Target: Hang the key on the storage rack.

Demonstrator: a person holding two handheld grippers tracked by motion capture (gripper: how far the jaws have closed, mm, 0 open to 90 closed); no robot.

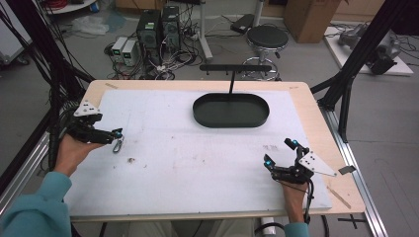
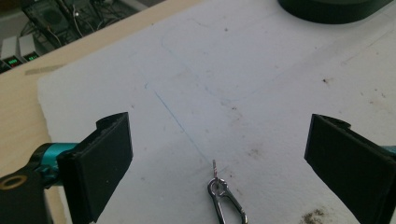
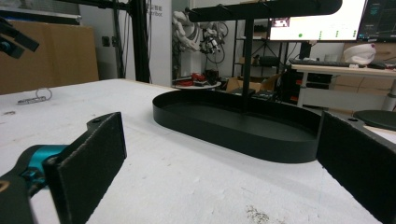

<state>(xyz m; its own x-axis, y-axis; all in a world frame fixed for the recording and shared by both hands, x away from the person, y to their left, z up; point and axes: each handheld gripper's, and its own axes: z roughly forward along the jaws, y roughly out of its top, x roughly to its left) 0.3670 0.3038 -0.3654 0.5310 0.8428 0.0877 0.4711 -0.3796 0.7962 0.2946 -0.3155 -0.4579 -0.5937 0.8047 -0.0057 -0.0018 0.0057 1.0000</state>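
Observation:
A small silver metal clip (image 1: 117, 145) lies on the white mat at the left. My left gripper (image 1: 111, 132) hovers just above it, open; in the left gripper view the clip (image 2: 227, 201) rests on the mat between the two wide-apart jaws of that gripper (image 2: 219, 128), touching neither. My right gripper (image 1: 280, 152) stands open near the mat's right front, holding nothing. It faces the black oval tray (image 3: 224, 131), seen across the gap between the right gripper's (image 3: 219, 135) jaws. The clip (image 3: 35, 98) also lies far off at the left there.
The black oval tray (image 1: 230, 123) sits at the back centre of the white mat (image 1: 197, 163), with a thin post and T-shaped crossbar (image 1: 235, 67) rising from it. Bare wooden table edge (image 1: 321, 128) runs along the right. Black frame struts flank both sides.

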